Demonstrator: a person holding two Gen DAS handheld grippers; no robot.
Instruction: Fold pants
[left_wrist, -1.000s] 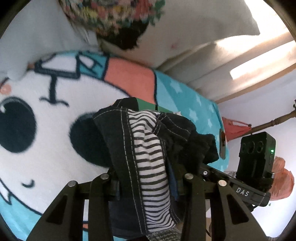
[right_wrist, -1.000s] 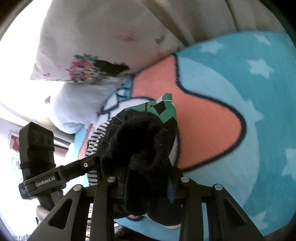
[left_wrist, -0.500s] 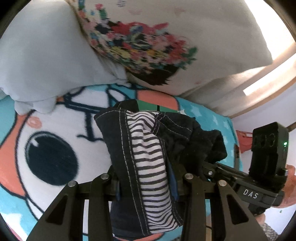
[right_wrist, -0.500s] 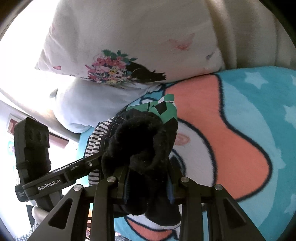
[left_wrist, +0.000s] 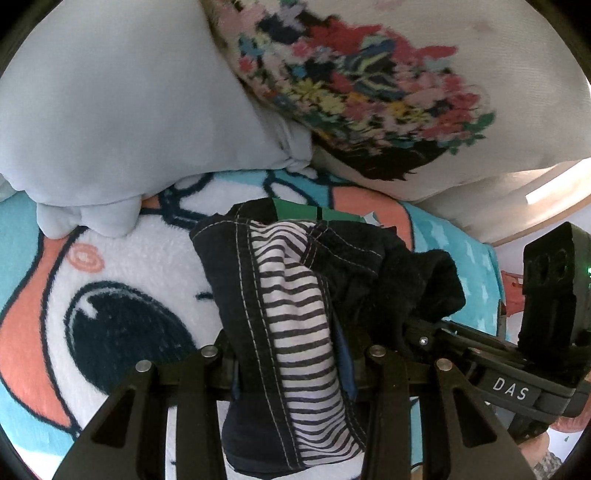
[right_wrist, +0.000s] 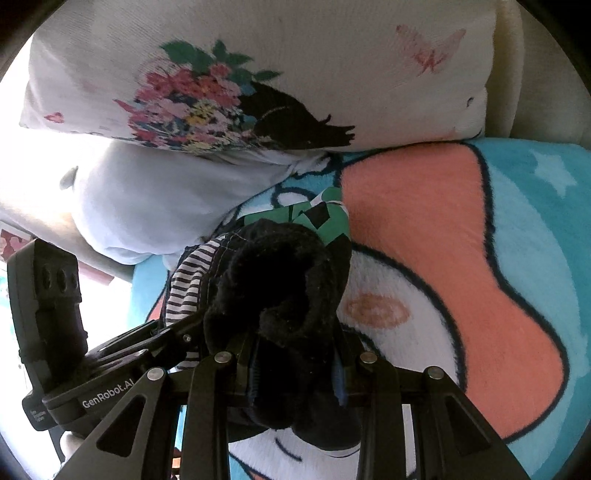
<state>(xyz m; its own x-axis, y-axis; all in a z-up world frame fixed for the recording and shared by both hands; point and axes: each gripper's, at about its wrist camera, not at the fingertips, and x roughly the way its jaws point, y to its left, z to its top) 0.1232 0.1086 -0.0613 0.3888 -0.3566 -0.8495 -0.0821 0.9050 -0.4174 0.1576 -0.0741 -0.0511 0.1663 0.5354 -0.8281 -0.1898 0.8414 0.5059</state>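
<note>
Cartoon-print blanket (left_wrist: 110, 266) covers the bed, with a pale pillow (left_wrist: 122, 110) and a floral cushion (right_wrist: 295, 66) at its head. Above it hang the dark pants (left_wrist: 258, 295) — striped lining showing — pinched by the left hand-held gripper (left_wrist: 291, 362) and the right hand-held gripper (right_wrist: 295, 365).

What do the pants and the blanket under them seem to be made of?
Pants: dark woven cloth, probably denim, going by the pale contrast stitching; striped thin lining inside, fuzzy black fleece-like part. Blanket: soft plush fleece with a visibly fluffy printed pile.
</note>
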